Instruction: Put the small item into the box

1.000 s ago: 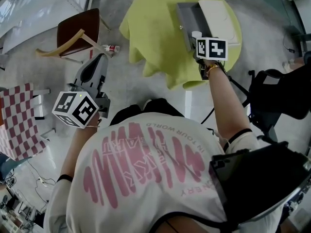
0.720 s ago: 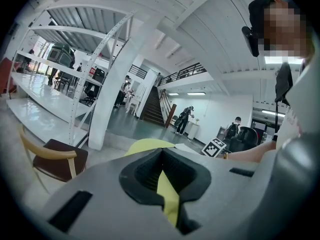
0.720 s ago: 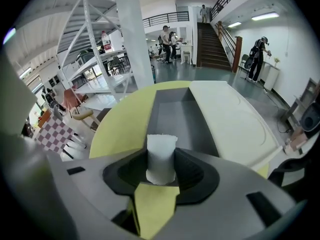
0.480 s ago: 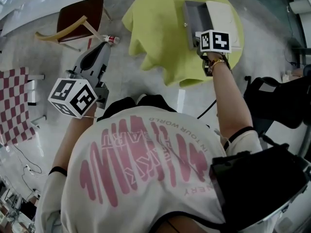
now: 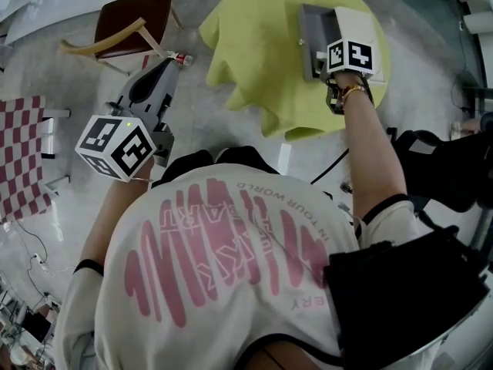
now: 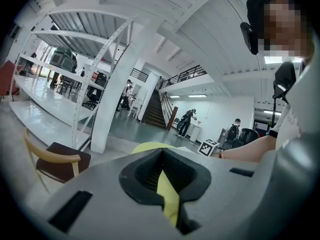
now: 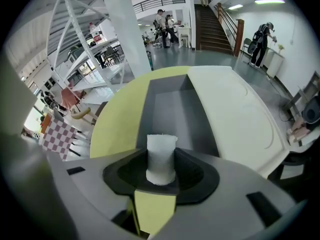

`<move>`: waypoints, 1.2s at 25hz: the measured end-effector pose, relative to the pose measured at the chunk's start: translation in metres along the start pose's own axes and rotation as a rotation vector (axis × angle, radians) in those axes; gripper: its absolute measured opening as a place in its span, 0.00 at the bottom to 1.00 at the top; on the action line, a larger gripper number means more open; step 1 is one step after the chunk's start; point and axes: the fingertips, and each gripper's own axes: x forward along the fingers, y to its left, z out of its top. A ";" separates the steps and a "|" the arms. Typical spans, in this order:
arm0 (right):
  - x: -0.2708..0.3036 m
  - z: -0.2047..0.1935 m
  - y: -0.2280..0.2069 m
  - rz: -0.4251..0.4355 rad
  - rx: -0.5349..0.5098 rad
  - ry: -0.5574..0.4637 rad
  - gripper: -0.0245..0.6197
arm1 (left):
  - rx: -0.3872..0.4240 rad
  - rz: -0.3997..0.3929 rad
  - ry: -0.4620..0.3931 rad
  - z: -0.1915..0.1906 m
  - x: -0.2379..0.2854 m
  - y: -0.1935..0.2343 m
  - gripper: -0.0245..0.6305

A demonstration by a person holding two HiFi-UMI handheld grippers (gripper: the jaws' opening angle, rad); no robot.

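1. The right gripper was seen pinched on the small item, a white cylindrical pc. held upright btw. the dark pads w/ its top end sticking out past them.
2. The item was held at the near end of the box, a grey open box. Whether it touched the box floor could not be told.
3. A white lid was laid flat along the box's long side, to its right in the right gripper view.
4. Box & lid were set on a round table covered w/ a yellow-green cloth, which was draped over the edge in folds in the head view.
5. In the head view the right gripper was held out at arm's length over the box, marker cube on top. A bracelet was worn on that wrist.
6. The left gripper was pressed together w/ nothing btw. its jaws. Only a thin sliver of the yellow cloth was seen through the slit.
7. In the head view the left gripper was held well apart from the table, over the floor, pointed approx. toward a wooden chair w/ a dark-red seat.
8. A small bottle was seen lying on the floor btw. chair & table.
9. A red-and-white checked cloth was visible at the left edge.
10. In the bkgd of the right gripper view, a staircase & several people were seen.
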 end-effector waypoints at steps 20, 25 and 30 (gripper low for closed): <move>0.015 0.003 -0.010 -0.005 0.061 0.073 0.29 | -0.028 0.032 -0.010 -0.001 -0.006 0.023 0.05; 0.019 0.000 -0.009 -0.011 0.052 0.111 0.29 | -0.029 0.033 -0.013 0.000 -0.006 0.023 0.05; 0.020 0.000 -0.011 -0.025 0.053 0.126 0.29 | -0.021 0.041 -0.011 -0.001 -0.007 0.024 0.05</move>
